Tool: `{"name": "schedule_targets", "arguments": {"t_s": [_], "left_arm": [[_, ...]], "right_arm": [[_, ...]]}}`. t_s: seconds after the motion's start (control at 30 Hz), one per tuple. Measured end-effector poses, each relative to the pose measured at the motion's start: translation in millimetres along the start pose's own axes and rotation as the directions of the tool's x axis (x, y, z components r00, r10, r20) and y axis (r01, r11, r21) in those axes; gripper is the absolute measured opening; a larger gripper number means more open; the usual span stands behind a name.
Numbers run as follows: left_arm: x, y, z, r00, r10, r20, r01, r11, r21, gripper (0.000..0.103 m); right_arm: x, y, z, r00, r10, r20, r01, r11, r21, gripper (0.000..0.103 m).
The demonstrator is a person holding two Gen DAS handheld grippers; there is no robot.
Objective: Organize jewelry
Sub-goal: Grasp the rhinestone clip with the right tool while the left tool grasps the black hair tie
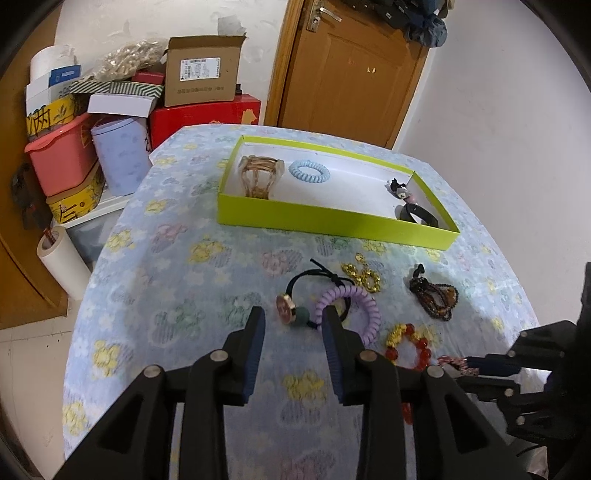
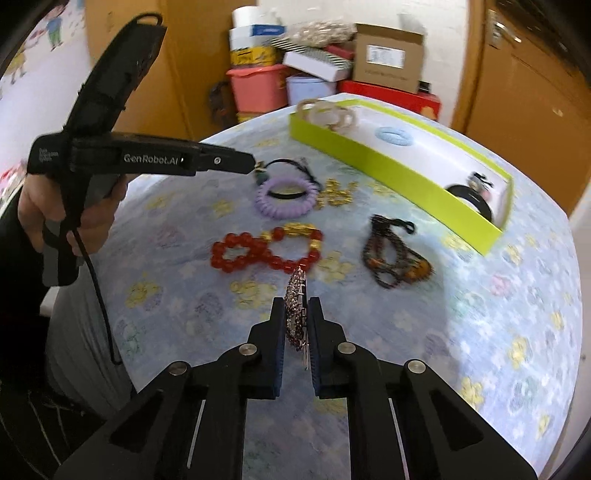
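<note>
Tablecloth (image 1: 155,295), floral, pale blue; wooden door (image 1: 347,70) behind.

A floral cloth (image 1: 177,280) covered the worktop. Behind its far left corner stood a heap of clutter: an open cardboard box (image 1: 201,70) sat on a red box (image 1: 199,120), with a white box (image 1: 120,105) just beside it. A pink tub (image 1: 61,155) rested on a yellow tin (image 1: 74,199), next to a pale blue canister (image 1: 118,158). A white paper roll (image 1: 61,264) leaned lower down at the left, and another roll (image 1: 50,61) stood at the top of the heap. A wooden door (image 1: 347,70) with a metal handle (image 1: 323,14) stood shut beyond the worktop, beside a white wall (image 1: 498,110). Dark cloth (image 1: 424,26) hung at the door's upper right.
</note>
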State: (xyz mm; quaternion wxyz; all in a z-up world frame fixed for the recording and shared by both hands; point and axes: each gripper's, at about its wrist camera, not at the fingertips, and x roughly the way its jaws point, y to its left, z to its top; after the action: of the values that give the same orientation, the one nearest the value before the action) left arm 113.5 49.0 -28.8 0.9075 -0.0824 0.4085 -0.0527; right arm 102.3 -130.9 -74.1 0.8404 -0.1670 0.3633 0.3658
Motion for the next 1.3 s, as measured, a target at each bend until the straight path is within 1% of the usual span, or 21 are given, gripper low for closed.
{"name": "schedule_targets", "arguments": {"t_s": [0.13, 0.33, 0.37, 0.4, 0.47, 0.6, 0.97, 1.13, 1.3], "left_arm": [[13, 0, 3, 1.000, 0.004, -0.018, -0.004, 1.000, 0.002, 0.033], [22, 7, 4, 1.000, 0.010, -0.028, -0.011, 0.999, -0.040, 0.033], [22, 7, 4, 0.999, 0.017, -0.027, -0.018, 0.999, -0.040, 0.028], [23, 7, 3, 0.999, 0.023, -0.029, -0.024, 0.999, -0.038, 0.020], [23, 5, 2, 0.999, 0.039, -0.030, -0.040, 0.999, -0.033, 0.018], [20, 4, 1, 0.999, 0.045, -0.024, -0.046, 0.998, -0.036, 0.017], [-18, 0, 10, 0.996, 0.067, 0.063, -0.065, 0.998, -0.023, 0.017], [-37, -7, 17, 0.993, 0.057, 0.104, -0.056, 0.998, -0.007, 0.017], [-44, -17, 21, 0.992, 0.033, 0.122, -0.035, 0.999, 0.017, 0.017]], "right_arm": [[-3, -9, -5, 1.000, -0.012, 0.002, 0.012, 0.999, 0.052, 0.011], [-5, -15, -8, 1.000, -0.015, 0.007, 0.015, 0.997, 0.077, 0.011], [-5, -16, -8, 1.000, -0.016, 0.009, 0.016, 0.997, 0.080, 0.011], [-5, -17, -9, 1.000, -0.019, 0.010, 0.018, 0.996, 0.084, 0.011], [-7, -18, -10, 1.000, -0.023, 0.014, 0.021, 0.996, 0.092, 0.011], [-11, -21, -13, 0.999, -0.034, 0.025, 0.031, 0.993, 0.110, 0.011], [-36, -27, -15, 0.993, -0.093, 0.073, 0.080, 0.983, 0.168, 0.011], [-48, -32, -12, 0.988, -0.112, 0.103, 0.090, 0.976, 0.198, 0.011], [-56, -38, -7, 0.984, -0.126, 0.123, 0.096, 0.970, 0.222, 0.012]]}}
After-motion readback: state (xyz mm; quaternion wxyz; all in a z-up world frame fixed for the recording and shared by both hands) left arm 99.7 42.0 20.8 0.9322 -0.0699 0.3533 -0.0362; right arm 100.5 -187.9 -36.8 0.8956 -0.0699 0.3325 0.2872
